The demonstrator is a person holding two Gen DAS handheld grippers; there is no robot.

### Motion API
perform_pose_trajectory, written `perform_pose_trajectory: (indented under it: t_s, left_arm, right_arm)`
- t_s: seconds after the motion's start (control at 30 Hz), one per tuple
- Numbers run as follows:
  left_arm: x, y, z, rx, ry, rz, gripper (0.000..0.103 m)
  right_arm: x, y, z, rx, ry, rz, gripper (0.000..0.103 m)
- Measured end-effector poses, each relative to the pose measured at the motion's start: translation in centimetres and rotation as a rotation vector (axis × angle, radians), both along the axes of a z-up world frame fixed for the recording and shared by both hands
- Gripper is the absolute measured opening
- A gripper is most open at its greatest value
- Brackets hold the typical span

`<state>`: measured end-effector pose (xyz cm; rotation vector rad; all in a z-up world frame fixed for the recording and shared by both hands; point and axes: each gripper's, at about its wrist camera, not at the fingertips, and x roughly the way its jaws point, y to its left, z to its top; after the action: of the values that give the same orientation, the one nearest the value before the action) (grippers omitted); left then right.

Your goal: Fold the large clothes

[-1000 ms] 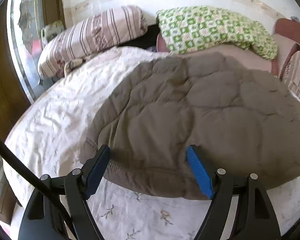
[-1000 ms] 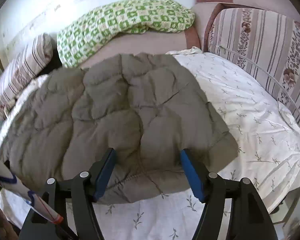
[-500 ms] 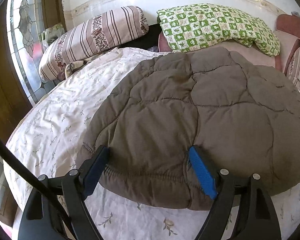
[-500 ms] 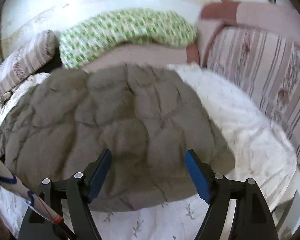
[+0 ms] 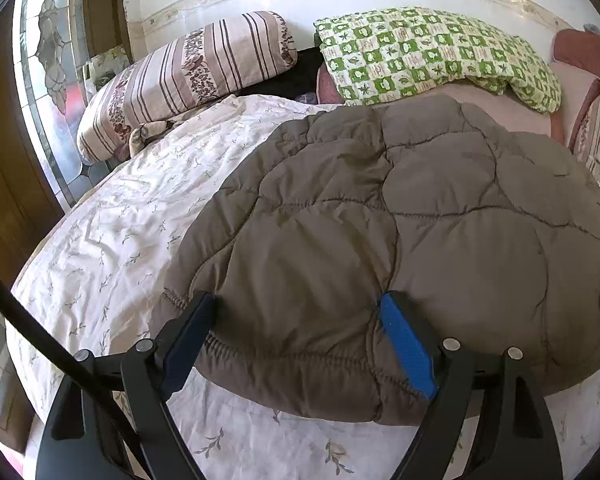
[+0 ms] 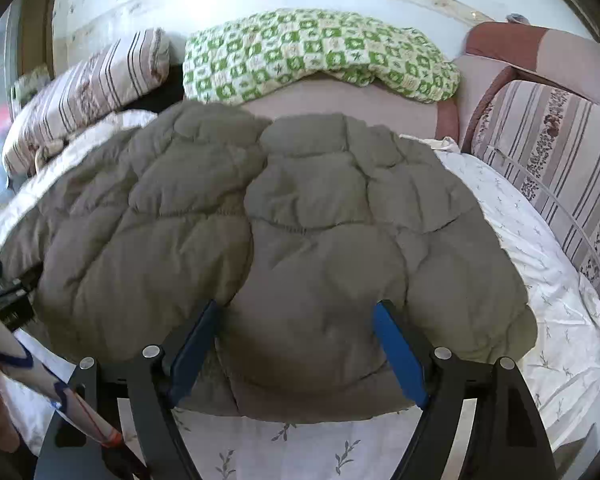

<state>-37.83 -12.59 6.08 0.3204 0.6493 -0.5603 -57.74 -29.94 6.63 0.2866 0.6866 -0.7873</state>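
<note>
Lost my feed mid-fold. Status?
Left gripper open; right gripper opening; neither gripping. Brown quilted jacket lies folded on the floral bedsheet. Nothing in the way.

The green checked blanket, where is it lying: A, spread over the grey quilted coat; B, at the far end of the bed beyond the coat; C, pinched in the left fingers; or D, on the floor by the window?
B: the green checked blanket lies bunched against the far wall, beyond the grey quilted coat, next to the striped pillow.

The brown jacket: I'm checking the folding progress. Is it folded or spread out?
Folded: the jacket lies as a compact puffy bundle on the bedsheet, no sleeves showing.
</note>
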Motion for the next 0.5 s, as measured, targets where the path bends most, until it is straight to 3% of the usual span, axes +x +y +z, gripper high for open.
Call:
perform_pose_trajectory:
  t_s: [0.2,0.43,0.5]
  left_arm:
    - [-0.4,0.6,0.3,-0.018,-0.002,0.005,0.084]
    - [-0.6,0.5,-0.2,-0.002,-0.012,0.009,0.085]
    - [-0.6,0.4,-0.4,0.004,-0.019,0.010,0.087]
  right_arm:
    - [-2.6,1.1,2.4,-0.083,-0.083,-0.056,0.084]
    - [-6.3,-3.9,0.8,0.067,-0.076,-0.233,0.084]
    - [-6.4,-5.4,-0.8,0.151,-0.045,-0.224,0.085]
